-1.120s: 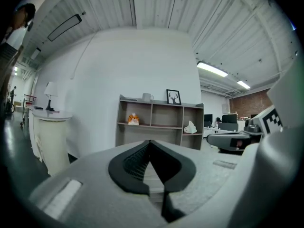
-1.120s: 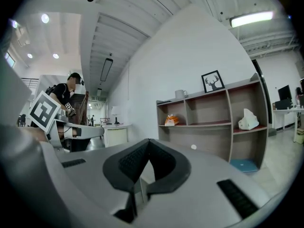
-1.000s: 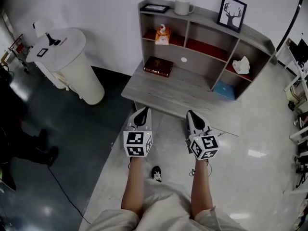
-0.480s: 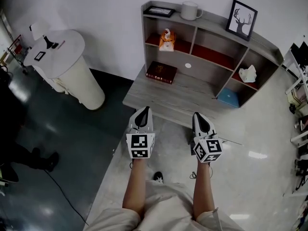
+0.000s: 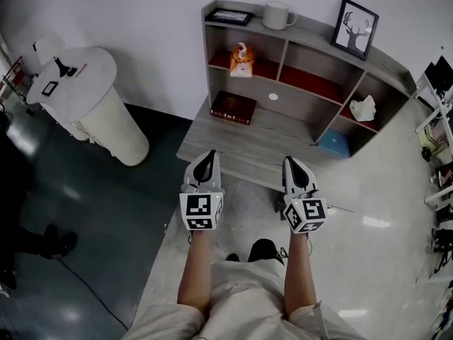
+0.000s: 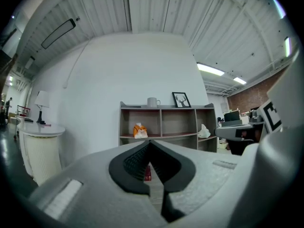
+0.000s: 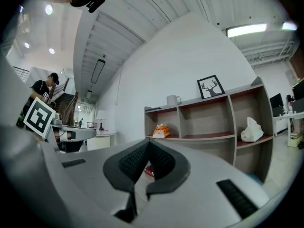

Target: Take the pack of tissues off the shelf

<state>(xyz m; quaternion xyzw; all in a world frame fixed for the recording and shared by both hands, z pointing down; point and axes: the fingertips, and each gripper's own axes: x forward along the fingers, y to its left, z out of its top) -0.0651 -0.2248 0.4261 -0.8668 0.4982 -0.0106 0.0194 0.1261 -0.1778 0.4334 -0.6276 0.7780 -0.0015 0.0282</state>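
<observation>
A grey shelf unit stands at the back of a grey desk. An orange tissue box sits in its upper left compartment. A white tissue pack lies in the right compartment, with a tissue sticking up. My left gripper and right gripper hover side by side at the desk's front edge, well short of the shelf. Both are shut and hold nothing. The left gripper faces the orange box and the white pack. The right gripper sees the box and the pack too.
A dark red book lies on the desk under the shelf, and a blue object sits in the lower right compartment. On top stand a mug, a deer picture and a flat frame. A white round table stands left.
Both grippers have drifted a little toward the desk's front edge and stayed shut. The view has shifted as the person steps, and a dark shoe now shows between the arms.
</observation>
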